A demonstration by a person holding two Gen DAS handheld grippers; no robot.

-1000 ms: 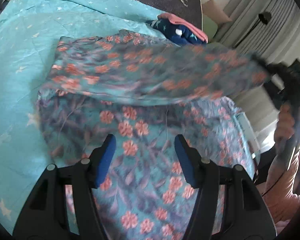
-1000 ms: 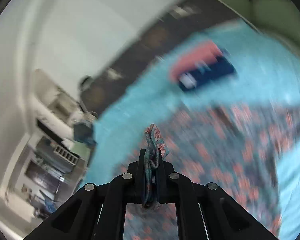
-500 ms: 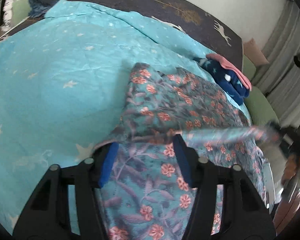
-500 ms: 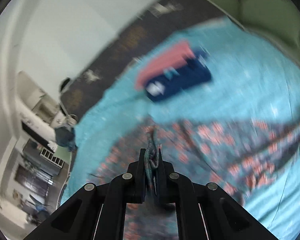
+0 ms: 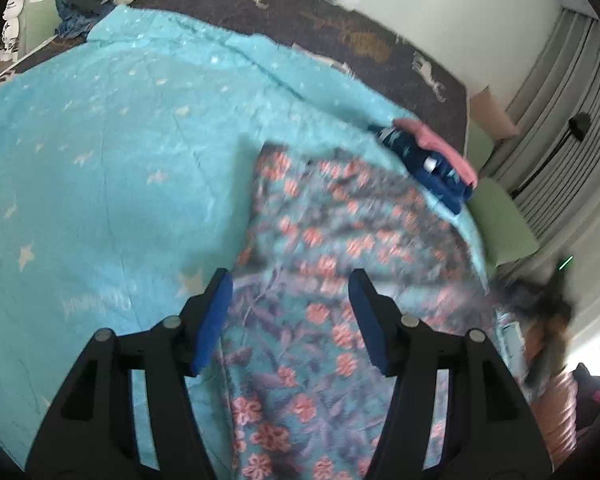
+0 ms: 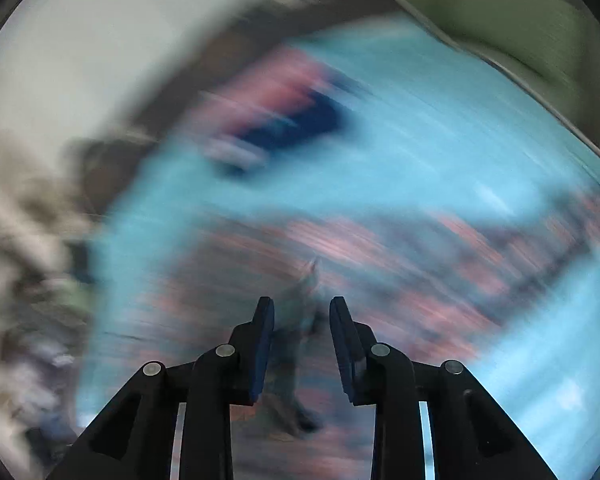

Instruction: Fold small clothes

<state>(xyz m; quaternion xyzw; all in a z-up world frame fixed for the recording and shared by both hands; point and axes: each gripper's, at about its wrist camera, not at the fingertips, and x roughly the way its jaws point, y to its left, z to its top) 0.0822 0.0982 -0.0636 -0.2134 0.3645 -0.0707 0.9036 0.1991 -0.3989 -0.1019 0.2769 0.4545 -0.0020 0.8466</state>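
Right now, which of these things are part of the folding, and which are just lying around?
In the job:
- floral garment, spread on the bed
- left gripper, open above it
- right gripper, jaws just opened, cloth between them

Lying about:
- navy and pink folded stack
- turquoise star blanket
- green cushion

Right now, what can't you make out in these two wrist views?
- Right wrist view: motion blur smears the floral garment and the folded stack.
- Left wrist view: the right gripper is a dark blur at the edge.
- Left wrist view: the left gripper covers the garment's near end.
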